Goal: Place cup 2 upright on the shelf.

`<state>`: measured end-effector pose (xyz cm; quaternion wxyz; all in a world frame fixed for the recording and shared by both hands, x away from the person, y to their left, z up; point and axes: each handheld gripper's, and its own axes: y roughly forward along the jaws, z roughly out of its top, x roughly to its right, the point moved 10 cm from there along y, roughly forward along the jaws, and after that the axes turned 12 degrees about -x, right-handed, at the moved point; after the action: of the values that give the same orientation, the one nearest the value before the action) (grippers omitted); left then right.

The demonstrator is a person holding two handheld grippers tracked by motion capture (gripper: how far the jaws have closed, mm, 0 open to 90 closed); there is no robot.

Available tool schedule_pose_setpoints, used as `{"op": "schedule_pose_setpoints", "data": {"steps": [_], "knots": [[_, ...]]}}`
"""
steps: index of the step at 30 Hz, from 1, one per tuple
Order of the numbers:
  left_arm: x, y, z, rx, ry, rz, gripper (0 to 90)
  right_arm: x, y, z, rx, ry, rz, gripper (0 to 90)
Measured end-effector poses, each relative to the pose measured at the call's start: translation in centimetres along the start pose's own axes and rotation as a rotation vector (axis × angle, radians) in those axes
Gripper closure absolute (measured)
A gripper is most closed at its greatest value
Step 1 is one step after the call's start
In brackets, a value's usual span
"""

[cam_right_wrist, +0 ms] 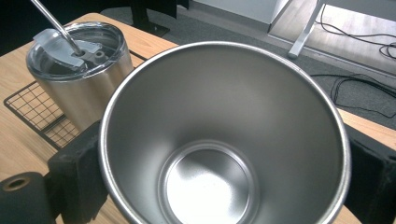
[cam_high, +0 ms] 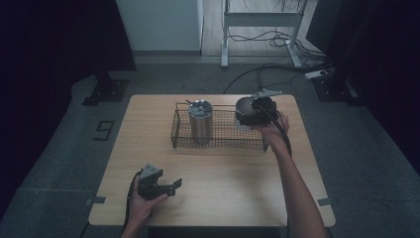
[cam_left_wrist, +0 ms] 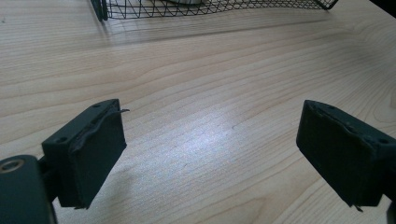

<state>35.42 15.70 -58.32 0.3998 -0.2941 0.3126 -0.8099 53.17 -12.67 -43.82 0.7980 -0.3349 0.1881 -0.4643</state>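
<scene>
The cup (cam_right_wrist: 224, 140), open and empty, sits pinched between the jaws of the right hand-held gripper (cam_high: 253, 113), right of centre in the high view, over the right end of the wire basket (cam_high: 218, 141). A lidded tumbler (cam_high: 200, 121) with a straw stands upright in the basket's left half, near the cup. The left hand-held gripper (cam_high: 168, 187) rests lower left on the table (cam_high: 237, 183), jaws spread on nothing, bare wood around it.

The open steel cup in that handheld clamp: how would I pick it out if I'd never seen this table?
Start at the wire basket on the wooden table. At its right end the right gripper grips an open steel cup. Unlike the lidded tumbler with a straw standing in the basket, this cup has no lid and is empty.
</scene>
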Motion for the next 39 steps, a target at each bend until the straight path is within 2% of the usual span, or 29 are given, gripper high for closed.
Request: {"op": "schedule_pose_setpoints", "data": {"steps": [24,39], "knots": [[0.1,0.2,-0.2,-0.009,0.005,-0.001,8.2,1.3,3.2,-0.6,-0.056,0.024,-0.013,6.6],[0.2,0.3,-0.2,-0.016,0.013,-0.003,8.3,0.9,5.3,-1.1,-0.087,0.022,-0.004,6.6]]}}
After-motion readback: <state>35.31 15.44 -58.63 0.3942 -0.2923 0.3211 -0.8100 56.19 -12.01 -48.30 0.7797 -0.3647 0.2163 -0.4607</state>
